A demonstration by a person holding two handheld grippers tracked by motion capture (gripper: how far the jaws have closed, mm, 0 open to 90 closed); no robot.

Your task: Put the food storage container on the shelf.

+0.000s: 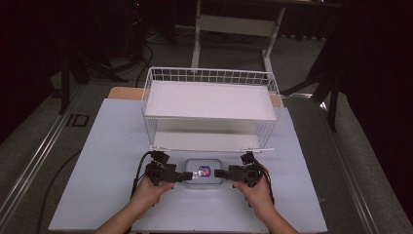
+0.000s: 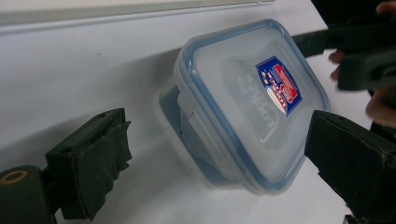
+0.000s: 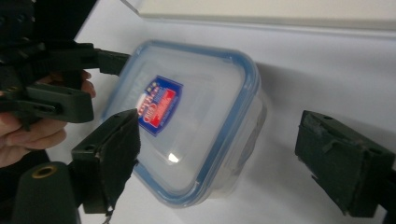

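We see a small clear plastic food container with rounded corners, its blue-rimmed lid shut and bearing a red, white and blue sticker. It sits upright and flat on the pale desk, near its front edge.

Clear plastic lidded container with blue rim sits low centre of the high view, on the pale rectangular tabletop sheet. White wire basket rack stands just behind it. Left gripper flanks the container's left side, right gripper its right.
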